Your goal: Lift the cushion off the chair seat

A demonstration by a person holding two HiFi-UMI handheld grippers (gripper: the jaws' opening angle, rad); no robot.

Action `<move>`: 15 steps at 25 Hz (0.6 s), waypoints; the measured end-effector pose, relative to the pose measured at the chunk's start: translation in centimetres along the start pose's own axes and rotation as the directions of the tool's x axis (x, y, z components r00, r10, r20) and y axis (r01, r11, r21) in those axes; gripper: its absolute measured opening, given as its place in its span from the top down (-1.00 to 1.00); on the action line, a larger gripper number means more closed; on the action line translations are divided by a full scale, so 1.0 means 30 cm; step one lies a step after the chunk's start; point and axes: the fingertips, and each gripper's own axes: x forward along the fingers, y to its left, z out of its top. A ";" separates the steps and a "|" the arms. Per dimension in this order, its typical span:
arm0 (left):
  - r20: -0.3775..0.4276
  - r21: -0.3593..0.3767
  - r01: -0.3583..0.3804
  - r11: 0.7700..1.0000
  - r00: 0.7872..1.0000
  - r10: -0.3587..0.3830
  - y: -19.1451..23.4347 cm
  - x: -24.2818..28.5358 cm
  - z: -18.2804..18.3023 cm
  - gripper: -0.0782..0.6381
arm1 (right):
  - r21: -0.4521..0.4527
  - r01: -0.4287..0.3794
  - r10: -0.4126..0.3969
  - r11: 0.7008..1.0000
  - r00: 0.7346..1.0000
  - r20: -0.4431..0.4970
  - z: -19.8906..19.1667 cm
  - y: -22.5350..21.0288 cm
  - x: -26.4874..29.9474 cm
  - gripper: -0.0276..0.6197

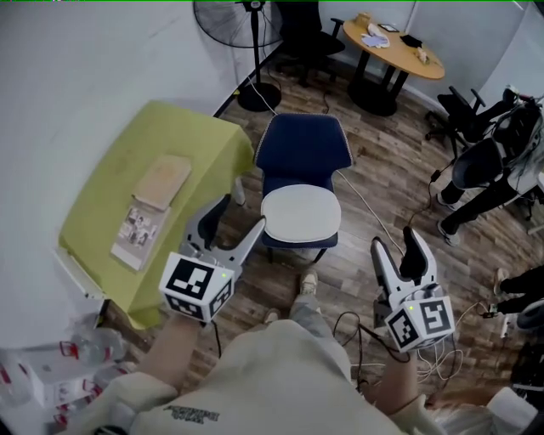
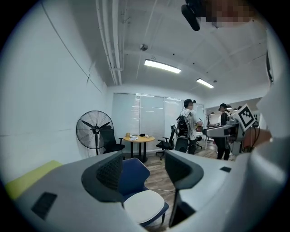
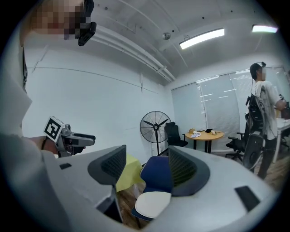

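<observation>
A round white cushion (image 1: 300, 213) lies on the seat of a dark blue chair (image 1: 303, 150) in the middle of the head view. My left gripper (image 1: 231, 220) hangs open just left of the cushion, apart from it, nothing between its fingers. My right gripper (image 1: 398, 251) stands open to the right of the chair, also apart from it. In the left gripper view the cushion (image 2: 144, 206) shows low between the jaws, with the chair (image 2: 134, 175) behind it. In the right gripper view the cushion (image 3: 153, 203) and chair (image 3: 157, 173) sit ahead of the open jaws.
A yellow-green covered table (image 1: 153, 200) with papers stands left of the chair. A floor fan (image 1: 236, 24) and a round wooden table (image 1: 393, 47) are behind it. Office chairs and a person (image 1: 489, 170) are at the right. Cables (image 1: 365, 327) lie on the wood floor.
</observation>
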 end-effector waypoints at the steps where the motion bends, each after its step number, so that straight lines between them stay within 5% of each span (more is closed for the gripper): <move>1: -0.006 -0.002 -0.001 1.000 1.000 0.001 0.002 0.020 -0.004 -0.01 | 0.002 -0.001 0.001 1.000 1.000 -0.005 -0.006 -0.017 0.015 0.03; 15: -0.170 -0.037 -0.070 0.997 0.983 0.062 0.081 0.462 -0.145 -0.01 | 0.076 -0.028 0.038 0.997 0.991 -0.132 -0.170 -0.389 0.389 0.02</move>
